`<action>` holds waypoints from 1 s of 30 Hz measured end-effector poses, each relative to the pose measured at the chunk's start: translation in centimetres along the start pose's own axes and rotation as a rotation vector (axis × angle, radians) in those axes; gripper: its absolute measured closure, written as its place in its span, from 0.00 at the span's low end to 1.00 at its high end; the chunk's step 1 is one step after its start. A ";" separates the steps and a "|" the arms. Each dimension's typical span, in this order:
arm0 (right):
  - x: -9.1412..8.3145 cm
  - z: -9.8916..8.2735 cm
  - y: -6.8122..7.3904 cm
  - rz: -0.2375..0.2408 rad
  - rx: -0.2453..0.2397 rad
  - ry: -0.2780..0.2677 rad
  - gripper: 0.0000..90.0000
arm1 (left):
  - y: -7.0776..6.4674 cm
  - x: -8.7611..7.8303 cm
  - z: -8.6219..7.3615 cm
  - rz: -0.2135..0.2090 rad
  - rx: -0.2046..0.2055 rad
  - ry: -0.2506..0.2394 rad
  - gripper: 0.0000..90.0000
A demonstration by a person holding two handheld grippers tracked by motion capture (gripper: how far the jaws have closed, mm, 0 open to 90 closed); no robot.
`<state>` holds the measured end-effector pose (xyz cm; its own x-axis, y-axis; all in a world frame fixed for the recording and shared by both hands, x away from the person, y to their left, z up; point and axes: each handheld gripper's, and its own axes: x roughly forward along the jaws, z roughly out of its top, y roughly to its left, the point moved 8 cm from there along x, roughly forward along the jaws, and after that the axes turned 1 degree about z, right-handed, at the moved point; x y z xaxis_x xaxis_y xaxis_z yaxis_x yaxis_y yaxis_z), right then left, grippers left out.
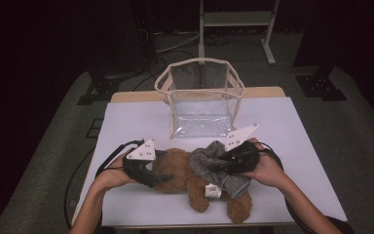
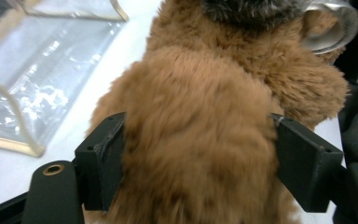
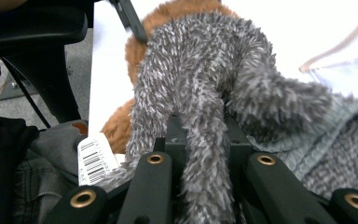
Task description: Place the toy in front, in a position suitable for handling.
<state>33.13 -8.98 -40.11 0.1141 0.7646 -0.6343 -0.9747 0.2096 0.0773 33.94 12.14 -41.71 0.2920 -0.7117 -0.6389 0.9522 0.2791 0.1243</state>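
A brown plush bear (image 1: 175,168) lies on its side on the white table (image 1: 136,122), legs toward the front edge. A grey fuzzy knit garment (image 1: 214,165) is bunched over its middle. My left gripper (image 1: 161,176) comes in from the left, shut on the bear; in the left gripper view brown fur (image 2: 200,140) fills the space between the pads (image 2: 105,154). My right gripper (image 1: 219,165) comes from the right and is shut on a fold of the grey garment (image 3: 200,79), which runs down between its jaws (image 3: 205,135). A white barcode tag (image 3: 95,158) hangs from the bear.
A clear plastic bag (image 1: 202,97) with cream trim stands open at the back middle of the table, just beyond the bear; it also lies at the left of the left gripper view (image 2: 37,84). A metal stand (image 1: 236,19) rises behind the table. Cables trail off the left edge.
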 end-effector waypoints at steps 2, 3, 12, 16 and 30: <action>-0.4 -0.6 -0.5 -0.010 0.018 0.000 0.85 | 0.9 -0.4 -0.9 0.031 -0.031 0.022 0.18; -0.6 -0.8 -0.8 -0.010 0.023 -0.002 0.85 | 1.1 -0.4 -1.2 0.033 -0.049 0.016 0.17; -2.3 -0.7 -1.0 -0.032 0.026 0.004 0.85 | -0.7 2.2 -1.4 -0.116 -0.059 -0.029 0.33; -3.4 -0.2 -1.0 -0.055 0.021 0.008 0.85 | -1.5 3.6 -0.2 -0.127 -0.020 -0.028 0.33; -3.9 -1.8 0.5 -0.050 -0.006 0.103 0.84 | -2.5 5.0 0.5 -0.109 0.019 -0.032 0.31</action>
<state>31.84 -12.96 -38.93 0.1424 0.6870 -0.7126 -0.9696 0.2417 0.0393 33.11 7.56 -44.81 0.1890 -0.7574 -0.6250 0.9799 0.1866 0.0702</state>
